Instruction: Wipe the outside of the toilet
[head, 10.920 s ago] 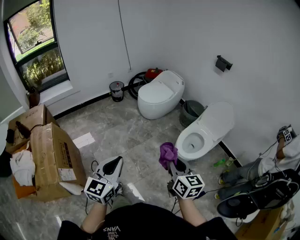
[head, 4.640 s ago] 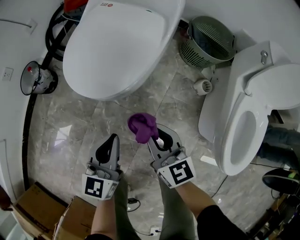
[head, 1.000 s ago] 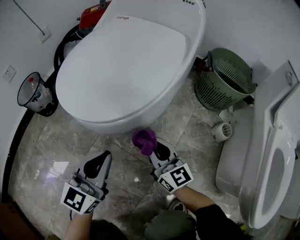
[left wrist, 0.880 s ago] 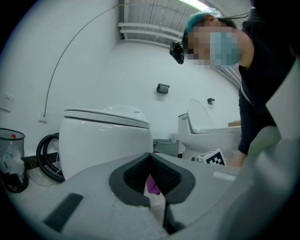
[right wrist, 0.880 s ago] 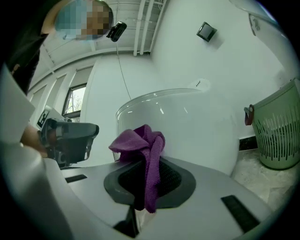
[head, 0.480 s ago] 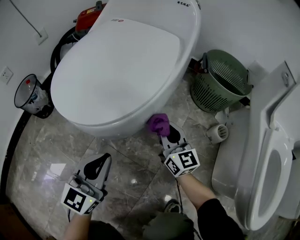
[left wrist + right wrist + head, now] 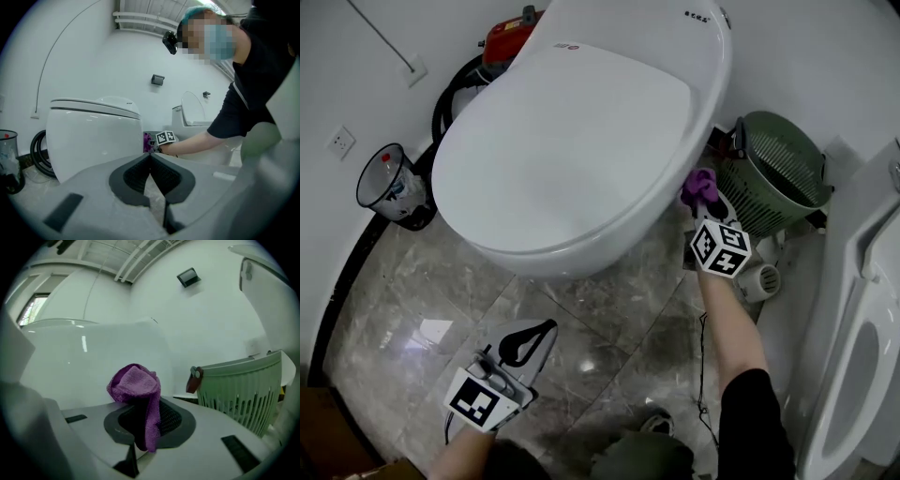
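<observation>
Toilet (image 7: 572, 159): white, one-piece, lid down, glossy, no visible dirt; it stands on the grey stone floor (image 7: 609, 309) at the floor's far edge, against the wall.

Head view: the right gripper (image 7: 705, 192) reaches along the toilet's right flank, under the rim, with a purple cloth (image 7: 700, 184) at its tip, touching or nearly touching the porcelain. A green basket (image 7: 778, 173) sits just beside it. The left gripper (image 7: 525, 345) hangs low over the floor's near edge, well apart from the toilet.

Left gripper view: jaws pressed together, nothing between them.

Right gripper view: jaws clamped on the cloth, which bunches above them; the white side wall is close behind.

Judgement: side wipe under way. To do it well, press the bunched cloth flat on the curve, follow the rim line, and avoid the basket.
</observation>
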